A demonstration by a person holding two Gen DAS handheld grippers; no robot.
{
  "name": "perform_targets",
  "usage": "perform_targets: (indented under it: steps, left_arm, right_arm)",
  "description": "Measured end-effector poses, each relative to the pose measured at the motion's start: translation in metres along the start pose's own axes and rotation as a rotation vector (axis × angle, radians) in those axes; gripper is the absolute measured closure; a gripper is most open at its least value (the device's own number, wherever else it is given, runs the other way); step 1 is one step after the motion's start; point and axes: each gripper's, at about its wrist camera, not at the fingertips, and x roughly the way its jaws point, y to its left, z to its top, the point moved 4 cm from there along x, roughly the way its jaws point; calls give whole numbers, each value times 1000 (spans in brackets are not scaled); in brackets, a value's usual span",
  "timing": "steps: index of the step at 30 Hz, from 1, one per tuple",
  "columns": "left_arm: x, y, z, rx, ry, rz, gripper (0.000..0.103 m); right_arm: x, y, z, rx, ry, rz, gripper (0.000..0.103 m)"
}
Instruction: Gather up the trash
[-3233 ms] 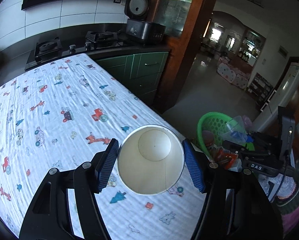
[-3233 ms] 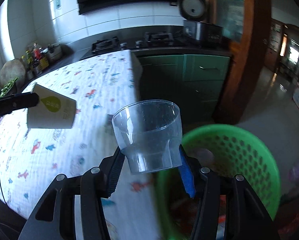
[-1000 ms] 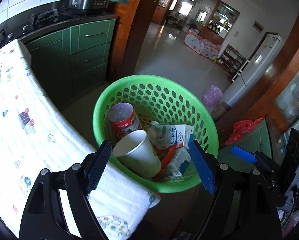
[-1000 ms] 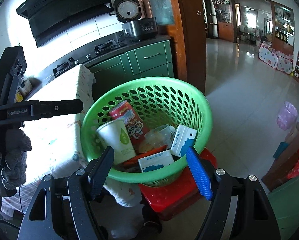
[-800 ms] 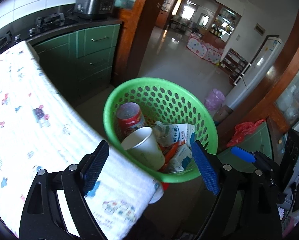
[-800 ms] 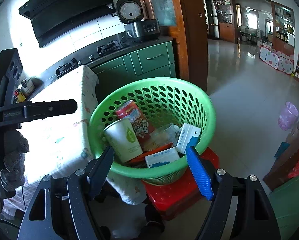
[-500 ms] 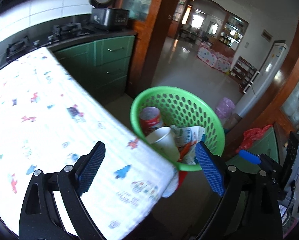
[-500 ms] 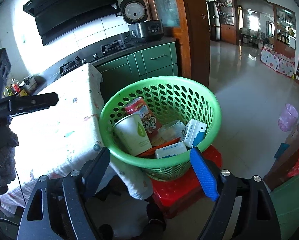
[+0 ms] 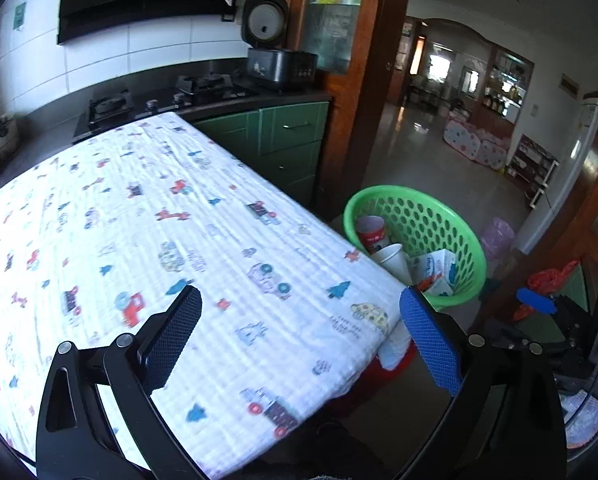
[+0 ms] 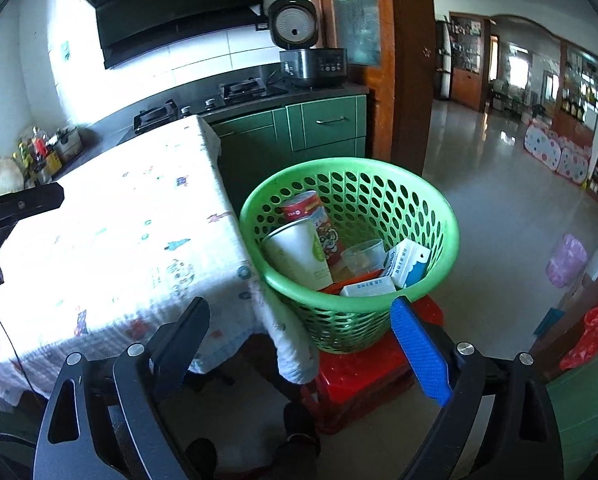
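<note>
A green perforated basket (image 10: pixel 431 212) stands on a red stool (image 10: pixel 363 376) beside the table; it also shows in the left wrist view (image 9: pixel 465 240). Inside lie a white paper cup (image 10: pixel 299 252), a red can (image 10: pixel 311 212), a clear plastic cup (image 10: pixel 363 254) and white-blue cartons (image 10: pixel 407 262). My left gripper (image 9: pixel 299 320) is open and empty above the table's near corner. My right gripper (image 10: pixel 301 322) is open and empty, in front of the basket and lower than its rim.
The table (image 9: pixel 159 240) has a white cloth with cartoon prints. Green cabinets (image 10: pixel 323 128), a stove (image 9: pixel 159 96) and a rice cooker (image 10: pixel 311 52) line the back. A wooden door frame (image 10: pixel 407 60) stands right of them. A tiled floor (image 10: pixel 499 184) opens to the right.
Both grippers let go of their cups, which now lie in the basket. Both have pulled back from the basket; the left has swung left over the table.
</note>
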Motion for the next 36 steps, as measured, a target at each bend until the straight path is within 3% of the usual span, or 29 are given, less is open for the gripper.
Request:
perform_targets:
  steps: [8,18,36]
  left_arm:
    - [-36,26,-22,-10,-52,122,5]
    - [-70,43,-50,-80,-88,189,5]
    - [-77,48,-67,-110,-81,224,5]
  right_arm:
    - [-15,19,-1,-5,-19,7,12]
    - [-28,38,-3,-17,-28,6,11]
    - [-34,54,-12,-54,-25,9,10]
